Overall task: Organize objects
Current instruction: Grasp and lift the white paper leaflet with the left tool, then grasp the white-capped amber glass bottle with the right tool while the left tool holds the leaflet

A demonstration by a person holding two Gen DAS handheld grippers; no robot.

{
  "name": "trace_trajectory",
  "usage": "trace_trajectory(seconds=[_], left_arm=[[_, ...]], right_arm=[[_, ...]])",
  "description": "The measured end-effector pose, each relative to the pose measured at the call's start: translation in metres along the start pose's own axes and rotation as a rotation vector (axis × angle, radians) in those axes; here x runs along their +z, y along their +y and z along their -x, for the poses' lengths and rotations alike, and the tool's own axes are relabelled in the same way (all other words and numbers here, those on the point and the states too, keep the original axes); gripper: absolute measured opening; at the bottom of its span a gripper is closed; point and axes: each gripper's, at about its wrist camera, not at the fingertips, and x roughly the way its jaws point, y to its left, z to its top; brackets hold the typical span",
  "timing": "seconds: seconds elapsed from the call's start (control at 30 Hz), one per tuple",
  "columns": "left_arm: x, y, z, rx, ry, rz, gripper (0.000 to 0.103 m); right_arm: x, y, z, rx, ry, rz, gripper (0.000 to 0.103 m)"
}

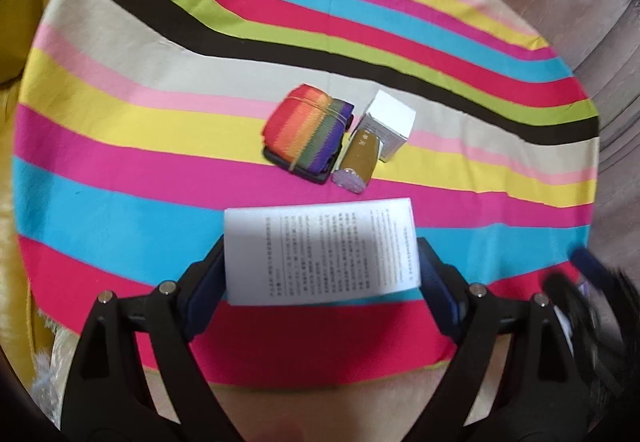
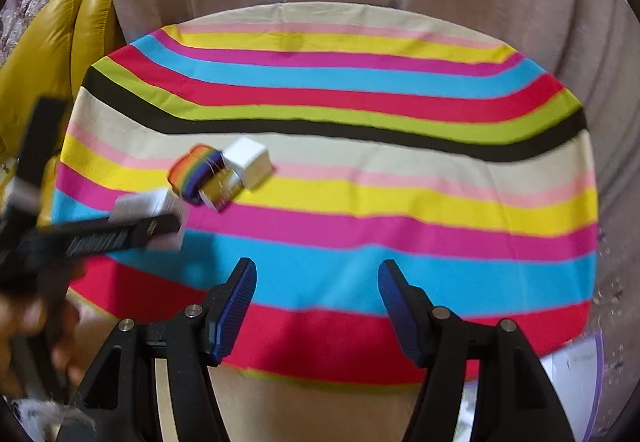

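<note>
Box (image 1: pixel 320 250) (white, printed text) sits clamped between left gripper (image 1: pixel 320 262) fingers; right gripper (image 2: pixel 316 306) gapes, holding nothing.

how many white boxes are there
2. One printed white box is clamped in the left claw above the striped cloth. A smaller white box stands on the cloth beside the rainbow strap bundle. More may be hidden.

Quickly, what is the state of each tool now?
Left tool: closed on the white printed box.
Right tool: open, holding nothing.
</note>
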Motion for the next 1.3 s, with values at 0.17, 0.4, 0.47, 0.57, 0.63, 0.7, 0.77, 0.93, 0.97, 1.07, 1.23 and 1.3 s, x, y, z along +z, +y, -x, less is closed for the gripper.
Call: trace_trajectory(seconds=[0.17,0.4,0.47,0.57,0.63,0.7,0.77,0.93,0.97,1.07,1.23,1.3], left_arm=[[-0.011,0.024,0.019,0.019,-0.05,0.028,0.088],[-0.009,0.038,0.028,0.041,-0.133,0.039,0.088],[-0.009,0.041,0.029,0.038,-0.151,0.043,0.088],[-0.007,0.049,0.032,0.04,-0.178,0.064,0.088],[-0.005,0.055,0.034,0.048,-0.195,0.082,0.088],[-0.005,0.06,0.034,0.045,-0.198,0.096,0.088],[-0.005,0.061,0.031,0.036,-0.19,0.098,0.088],[-0.005,0.062,0.03,0.025,-0.187,0.099,0.088],[-0.005,0.062,0.029,0.023,-0.186,0.101,0.088],[-0.006,0.062,0.027,0.021,-0.183,0.101,0.088],[-0.005,0.063,0.025,0.02,-0.182,0.093,0.088],[-0.005,0.063,0.024,0.021,-0.179,0.091,0.088]], right_arm=[[0.033,0.025,-0.028,0.037,0.017,0.015,0.064],[0.068,0.053,-0.068,0.118,0.085,-0.082,0.064],[0.079,0.062,-0.081,0.115,0.1,-0.105,0.064],[0.093,0.07,-0.095,0.099,0.107,-0.131,0.064],[0.099,0.072,-0.107,0.088,0.129,-0.156,0.064],[0.103,0.071,-0.117,0.088,0.148,-0.179,0.064],[0.107,0.073,-0.129,0.08,0.163,-0.192,0.064],[0.111,0.073,-0.147,0.037,0.169,-0.194,0.059],[0.112,0.072,-0.149,0.004,0.158,-0.182,0.057],[0.11,0.064,-0.155,0.028,0.176,-0.195,0.048],[0.113,0.065,-0.155,0.016,0.172,-0.159,0.047],[0.115,0.069,-0.155,0.029,0.183,-0.145,0.047]])
